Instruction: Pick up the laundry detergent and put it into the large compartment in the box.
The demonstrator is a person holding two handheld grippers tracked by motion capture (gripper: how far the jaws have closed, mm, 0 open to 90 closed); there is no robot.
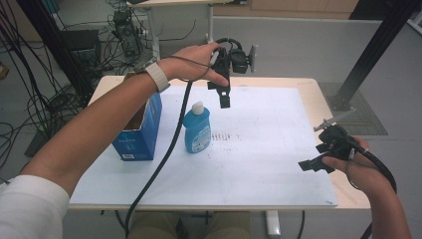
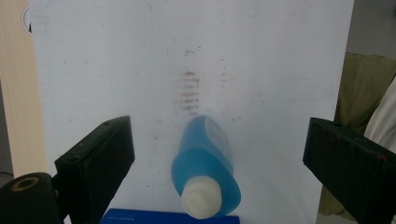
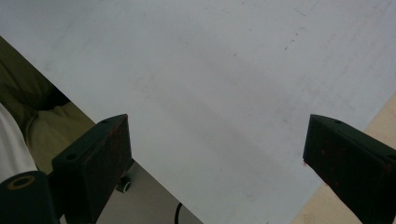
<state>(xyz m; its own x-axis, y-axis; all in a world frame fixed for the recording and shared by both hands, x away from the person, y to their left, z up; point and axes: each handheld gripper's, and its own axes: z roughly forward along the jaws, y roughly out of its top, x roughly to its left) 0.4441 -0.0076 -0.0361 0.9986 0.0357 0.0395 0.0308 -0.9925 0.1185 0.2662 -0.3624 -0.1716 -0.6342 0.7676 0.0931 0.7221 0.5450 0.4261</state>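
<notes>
A blue bottle [image 1: 197, 130] and blue box [image 1: 141, 130] are stood on a white sheet [image 1: 268, 149] covering the wooden table [image 1: 318, 94], with both the left gripper [image 1: 224, 94] and the right gripper [image 1: 318, 157] held spread and empty amid cable-strewn floor [image 1: 35, 109].

Pale wood table [image 1: 318, 99] under white mat [image 1: 259, 149]; grey floor [image 1: 308, 50] beyond; cable tangle [image 1: 30, 99] far left; black frame post [image 1: 378, 50] far right.

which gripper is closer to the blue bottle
Left. The left gripper hangs open just above and beyond the blue bottle; the right gripper sits open far off at the table's right edge.
</notes>
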